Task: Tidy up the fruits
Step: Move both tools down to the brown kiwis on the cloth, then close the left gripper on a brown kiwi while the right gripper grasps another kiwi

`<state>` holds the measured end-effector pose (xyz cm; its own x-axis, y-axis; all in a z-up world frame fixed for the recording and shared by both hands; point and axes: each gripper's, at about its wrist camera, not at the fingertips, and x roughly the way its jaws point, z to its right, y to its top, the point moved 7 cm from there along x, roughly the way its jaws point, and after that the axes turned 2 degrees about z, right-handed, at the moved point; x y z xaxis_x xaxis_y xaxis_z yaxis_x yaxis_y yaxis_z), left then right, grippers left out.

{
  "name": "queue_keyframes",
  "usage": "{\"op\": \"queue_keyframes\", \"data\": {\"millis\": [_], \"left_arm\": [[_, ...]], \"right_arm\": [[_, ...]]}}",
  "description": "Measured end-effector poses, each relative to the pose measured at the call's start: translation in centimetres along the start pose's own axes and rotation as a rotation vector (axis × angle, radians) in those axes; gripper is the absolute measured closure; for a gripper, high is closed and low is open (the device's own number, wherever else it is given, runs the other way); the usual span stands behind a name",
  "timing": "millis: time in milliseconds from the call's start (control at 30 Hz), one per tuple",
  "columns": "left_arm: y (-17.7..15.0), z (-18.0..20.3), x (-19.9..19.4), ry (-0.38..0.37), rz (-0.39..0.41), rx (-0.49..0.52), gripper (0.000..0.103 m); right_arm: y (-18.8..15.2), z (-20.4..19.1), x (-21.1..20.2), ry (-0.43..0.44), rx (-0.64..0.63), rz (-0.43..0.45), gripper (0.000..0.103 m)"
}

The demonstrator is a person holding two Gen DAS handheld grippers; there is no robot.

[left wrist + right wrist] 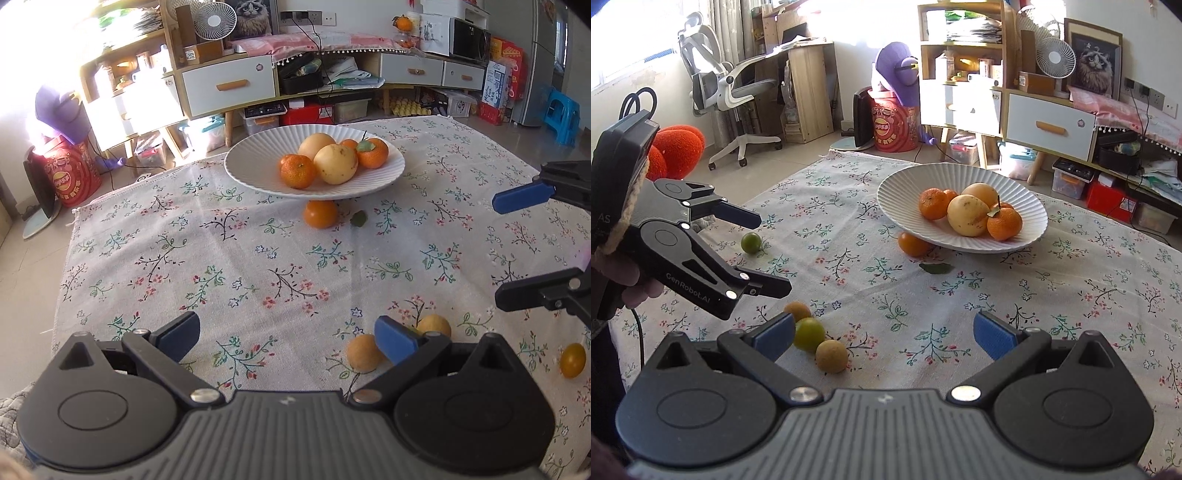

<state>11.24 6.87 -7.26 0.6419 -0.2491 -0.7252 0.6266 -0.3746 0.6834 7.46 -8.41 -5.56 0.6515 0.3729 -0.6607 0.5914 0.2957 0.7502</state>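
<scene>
Floral-clothed tabletop (258, 266); small round tan fruit (832, 356) likely light, firm, rollable, best pinched across middle; both grippers' jaws wide open, empty

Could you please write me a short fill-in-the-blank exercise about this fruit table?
1. The white plate holds ___ large pale yellow fruits.
2. A loose orange fruit lies on the tablecloth right beside the ___.
3. Both the left gripper and the right gripper are ___.

Missing words: two; plate; open
</scene>
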Motion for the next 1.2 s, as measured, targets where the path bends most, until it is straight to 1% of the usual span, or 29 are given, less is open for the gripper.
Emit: {"op": "queue_keyframes", "data": {"millis": [133,233,300,400,533,600,633,700,733,800,867,967,1067,1200], "left_arm": [[-0.7,0.1,-0.1,-0.069,-0.023,0.023,0.031],[-1.1,0.3,-0.3,-0.125,-0.03,0.043,0.037],[-1.3,0.4,-0.3,-0.151,-0.04,0.048,0.046],[-1.7,0.9,-0.1,-0.206,-0.06,0.057,0.053],[-2.3,1.9,0.3,-0.26,-0.087,0.072,0.063],[-2.5,2.5,0.6,-0.28,-0.099,0.081,0.071],[-2.6,2.8,0.8,-0.285,-0.104,0.085,0.073],[-2.7,3.1,0.9,-0.293,-0.109,0.091,0.081],[-2.7,3.3,1.0,-0.298,-0.109,0.093,0.083],[-2.7,3.4,1.2,-0.3,-0.109,0.093,0.088],[-2.7,3.5,1.4,-0.301,-0.111,0.091,0.092],[-2.6,3.5,1.5,-0.298,-0.107,0.086,0.097],[-2.5,3.3,1.6,-0.295,-0.104,0.074,0.103],[-2.4,3.2,1.7,-0.292,-0.102,0.064,0.103]], "right_arm": [[-0.5,-0.7,0.6,0.001,-0.023,-0.021,0.0],[-1.1,-1.4,1.0,0.004,-0.05,-0.039,0.001],[-1.5,-1.8,1.3,0.01,-0.067,-0.053,0.002],[-1.9,-2.3,1.8,0.011,-0.092,-0.073,0.004],[-2.6,-2.8,2.4,0.014,-0.109,-0.1,0.013],[-2.9,-3.1,2.7,0.017,-0.115,-0.114,0.019],[-3.0,-3.1,2.8,0.018,-0.118,-0.119,0.021],[-3.2,-3.4,3.1,0.022,-0.125,-0.132,0.029],[-3.3,-3.5,3.1,0.024,-0.129,-0.136,0.031],[-3.5,-3.6,3.3,0.026,-0.136,-0.144,0.04],[-3.5,-3.8,3.5,0.029,-0.14,-0.15,0.044],[-3.5,-3.8,3.7,0.031,-0.14,-0.157,0.049],[-3.5,-3.8,3.8,0.032,-0.139,-0.158,0.05],[-3.4,-3.8,3.8,0.036,-0.135,-0.159,0.055]]}}
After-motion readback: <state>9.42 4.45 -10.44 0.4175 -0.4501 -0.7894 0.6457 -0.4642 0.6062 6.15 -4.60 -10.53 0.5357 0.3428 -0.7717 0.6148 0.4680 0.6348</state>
